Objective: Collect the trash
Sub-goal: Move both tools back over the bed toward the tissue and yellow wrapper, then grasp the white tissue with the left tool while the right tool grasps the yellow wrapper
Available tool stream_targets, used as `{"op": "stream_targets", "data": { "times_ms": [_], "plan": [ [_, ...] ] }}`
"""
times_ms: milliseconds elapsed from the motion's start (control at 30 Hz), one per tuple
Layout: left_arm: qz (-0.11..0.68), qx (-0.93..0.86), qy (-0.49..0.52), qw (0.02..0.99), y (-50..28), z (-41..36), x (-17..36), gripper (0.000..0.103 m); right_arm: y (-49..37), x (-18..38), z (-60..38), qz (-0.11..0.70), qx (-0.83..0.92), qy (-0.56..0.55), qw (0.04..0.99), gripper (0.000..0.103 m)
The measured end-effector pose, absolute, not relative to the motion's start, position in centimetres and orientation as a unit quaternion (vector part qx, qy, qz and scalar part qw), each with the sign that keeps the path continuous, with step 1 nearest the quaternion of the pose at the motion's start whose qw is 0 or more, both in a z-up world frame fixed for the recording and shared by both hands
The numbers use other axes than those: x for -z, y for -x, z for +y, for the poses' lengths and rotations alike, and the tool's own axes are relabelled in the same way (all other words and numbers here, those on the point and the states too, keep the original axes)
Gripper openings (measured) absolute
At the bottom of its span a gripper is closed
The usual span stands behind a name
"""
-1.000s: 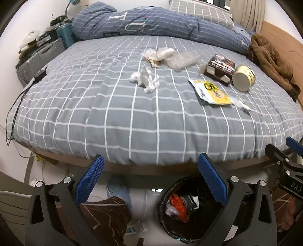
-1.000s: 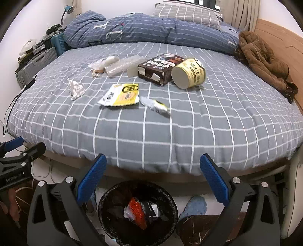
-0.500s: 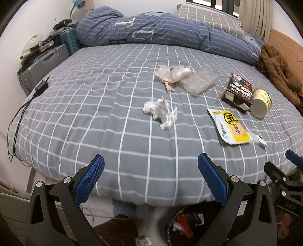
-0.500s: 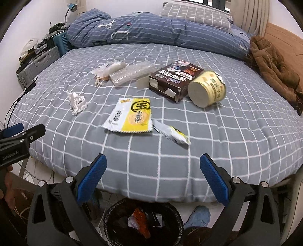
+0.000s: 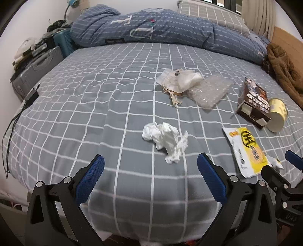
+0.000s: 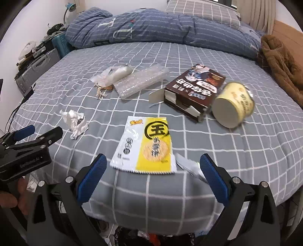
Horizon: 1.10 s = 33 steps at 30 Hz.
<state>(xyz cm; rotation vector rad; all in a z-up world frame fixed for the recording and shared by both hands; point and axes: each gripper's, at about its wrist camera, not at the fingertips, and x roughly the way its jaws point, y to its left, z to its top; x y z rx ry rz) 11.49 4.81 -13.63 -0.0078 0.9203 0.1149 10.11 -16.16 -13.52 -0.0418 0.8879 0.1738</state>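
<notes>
Trash lies scattered on a grey checked bed (image 5: pixel 94 117). A crumpled white tissue (image 5: pixel 166 141) (image 6: pixel 74 121) sits just ahead of my left gripper (image 5: pixel 150 178), which is open and empty. A yellow-and-white snack wrapper (image 6: pixel 146 145) (image 5: pixel 246 151) lies in front of my right gripper (image 6: pixel 153 178), also open and empty. A small silver wrapper (image 6: pixel 189 166) lies beside its right finger. Farther back are a brown box (image 6: pixel 195 90) (image 5: pixel 253 102), a yellow paper cup (image 6: pixel 233 105) (image 5: pixel 277 115) on its side, bubble wrap (image 6: pixel 141 83) (image 5: pixel 208 92) and a clear bag with string (image 5: pixel 178 81) (image 6: pixel 111 77).
A folded blue duvet (image 5: pixel 161 30) and a pillow (image 5: pixel 210 15) fill the far side of the bed. A brown jacket (image 6: pixel 280 62) lies at the right edge. Suitcases (image 5: pixel 37 68) stand left of the bed, with a black cable (image 5: pixel 11 128) hanging down. Trash in a bin (image 6: pixel 149 236) shows below the bed edge.
Both grippers have risen from the bin by the floor and moved forward over the bed edge. The trash items now appear closer and larger; the bin has almost dropped out of view.
</notes>
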Motion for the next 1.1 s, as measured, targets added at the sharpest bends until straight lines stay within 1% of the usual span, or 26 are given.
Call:
{"op": "stream_targets", "data": {
  "times_ms": [300,367,567,633,733,900,967,1033,1067,1100],
  "plan": [
    [0.453,-0.054,0.001,0.89,-14.9,5.2,15.5,0.096,-13.8,16.1,-14.8,0.453,-0.082,0.013,0.887,0.095],
    [0.455,-0.052,0.002,0.889,-15.5,5.2,15.8,0.094,-14.4,16.4,-14.7,0.457,-0.081,0.01,0.886,0.095],
    [0.46,-0.047,-0.001,0.887,-16.4,4.8,16.5,0.087,-15.7,17.4,-14.6,0.471,-0.082,-0.006,0.878,0.087],
    [0.462,-0.046,-0.001,0.886,-16.6,4.8,16.7,0.084,-15.9,17.6,-14.5,0.472,-0.083,-0.006,0.878,0.081],
    [0.468,-0.041,0.0,0.883,-16.9,4.8,17.1,0.078,-15.9,17.7,-14.5,0.474,-0.086,-0.006,0.876,0.075],
    [0.478,-0.037,0.007,0.877,-17.0,4.7,17.5,0.058,-15.7,17.7,-14.4,0.474,-0.09,0.001,0.876,0.068],
    [0.48,-0.037,0.005,0.876,-17.0,4.7,17.6,0.047,-15.7,17.8,-14.1,0.474,-0.091,0.008,0.876,0.065],
    [0.481,-0.038,0.004,0.876,-17.0,4.6,17.7,0.04,-15.5,17.7,-14.0,0.472,-0.091,0.013,0.877,0.061],
    [0.481,-0.039,0.004,0.876,-17.0,4.6,17.7,0.035,-15.5,17.7,-14.0,0.472,-0.091,0.015,0.877,0.057],
    [0.481,-0.038,0.004,0.876,-17.0,4.6,17.7,0.032,-15.5,17.7,-14.0,0.472,-0.09,0.018,0.877,0.054]
  ]
}}
